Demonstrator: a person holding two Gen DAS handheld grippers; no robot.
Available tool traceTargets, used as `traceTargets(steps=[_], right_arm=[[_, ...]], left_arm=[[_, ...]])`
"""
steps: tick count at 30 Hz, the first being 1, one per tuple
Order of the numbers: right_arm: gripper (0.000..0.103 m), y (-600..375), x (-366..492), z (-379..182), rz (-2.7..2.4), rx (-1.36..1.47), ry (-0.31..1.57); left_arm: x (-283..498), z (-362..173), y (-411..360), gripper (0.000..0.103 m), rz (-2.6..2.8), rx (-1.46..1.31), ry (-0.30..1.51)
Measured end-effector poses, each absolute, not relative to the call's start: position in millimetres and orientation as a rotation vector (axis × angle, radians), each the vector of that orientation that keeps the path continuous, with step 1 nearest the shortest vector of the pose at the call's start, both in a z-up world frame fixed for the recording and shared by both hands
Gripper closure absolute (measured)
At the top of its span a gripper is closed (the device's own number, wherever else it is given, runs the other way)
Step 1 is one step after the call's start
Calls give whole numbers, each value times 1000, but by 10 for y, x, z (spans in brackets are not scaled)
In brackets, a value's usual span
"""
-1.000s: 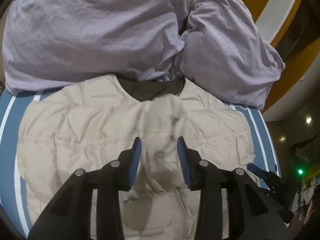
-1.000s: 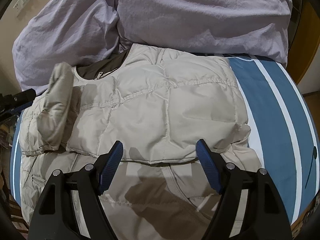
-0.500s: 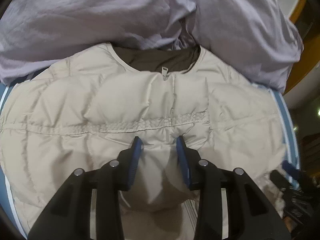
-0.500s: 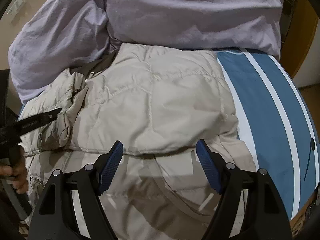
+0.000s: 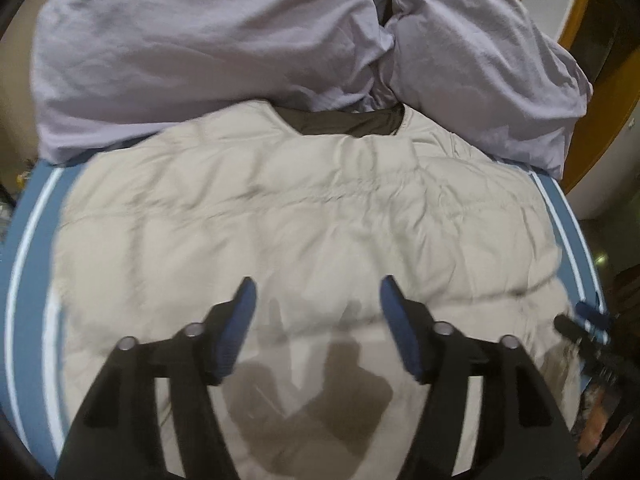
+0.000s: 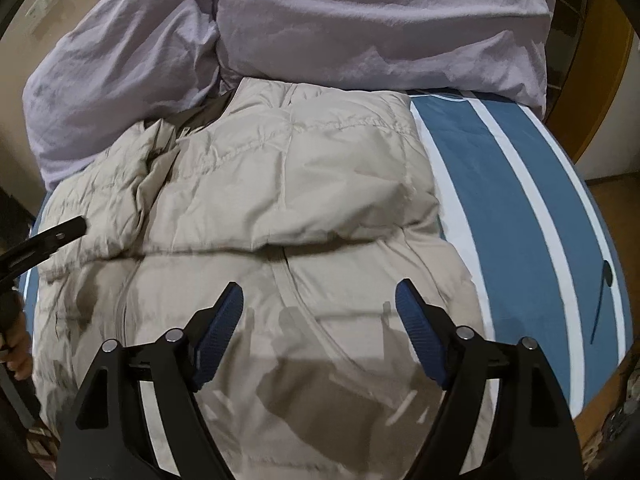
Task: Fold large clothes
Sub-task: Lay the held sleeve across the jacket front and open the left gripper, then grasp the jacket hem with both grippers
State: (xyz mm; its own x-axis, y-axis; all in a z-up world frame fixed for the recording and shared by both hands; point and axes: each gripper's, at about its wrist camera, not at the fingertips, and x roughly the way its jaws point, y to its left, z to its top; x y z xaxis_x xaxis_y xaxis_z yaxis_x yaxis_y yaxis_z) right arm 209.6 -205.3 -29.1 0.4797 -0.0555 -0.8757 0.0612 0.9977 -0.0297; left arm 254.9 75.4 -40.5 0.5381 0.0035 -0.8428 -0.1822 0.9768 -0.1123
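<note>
bed [image 6: 516,184] with blue, white-striped cover; rumpled lilac duvet [image 5: 208,48] heaped along far edge. left to right: left claw [image 5: 316,300] above near part of beige quilted jacket [image 5: 304,216], fingers spread, gripping nothing, shadow cast on fabric below. jacket spread flat across bed, dark lining visible at collar [image 5: 348,124], collar touching duvet. tip of other claw visible at right edge of left wrist view. in right wrist view, a sleeve [image 6: 132,184] folded inward over jacket front, crumpled at left; a second puffy fold across chest, lower edge just ahead of fingers. right claw [image 6: 320,304] over lower jacket front, spread wide, empty, zip seam running between its fingers. bare striped cover to right of jacket.
</note>
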Motion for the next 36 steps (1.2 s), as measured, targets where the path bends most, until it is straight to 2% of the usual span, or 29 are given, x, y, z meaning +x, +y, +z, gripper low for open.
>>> traceTargets(steps=[3,5,16,26,31,34,36], right_arm=[[20,-2134,1913,-270,-57,-3,1079],[19,-2234,1773,-277,-56,-5,1094],[19,-2810,1214,-392,-76,96,1186],[20,-3034,987,-611,-50,207,1260],[33,-3059,967,-691,-14,260,1273],[39,-3097,955,-697,-5,274,1269],[45,-3116,938,-689,1,287,1265]], left_arm=[[2162,-357,891,25,153,-189,984],[1843,-366,1037,24,187,-200,988],[601,-632,1739,24,352,-292,1045],[125,-857,2024,24,377,-435,1062],[82,-969,2025,24,363,-485,1064],[78,-995,2010,31,354,-499,1056],[80,-992,1981,40,343,-493,1049]])
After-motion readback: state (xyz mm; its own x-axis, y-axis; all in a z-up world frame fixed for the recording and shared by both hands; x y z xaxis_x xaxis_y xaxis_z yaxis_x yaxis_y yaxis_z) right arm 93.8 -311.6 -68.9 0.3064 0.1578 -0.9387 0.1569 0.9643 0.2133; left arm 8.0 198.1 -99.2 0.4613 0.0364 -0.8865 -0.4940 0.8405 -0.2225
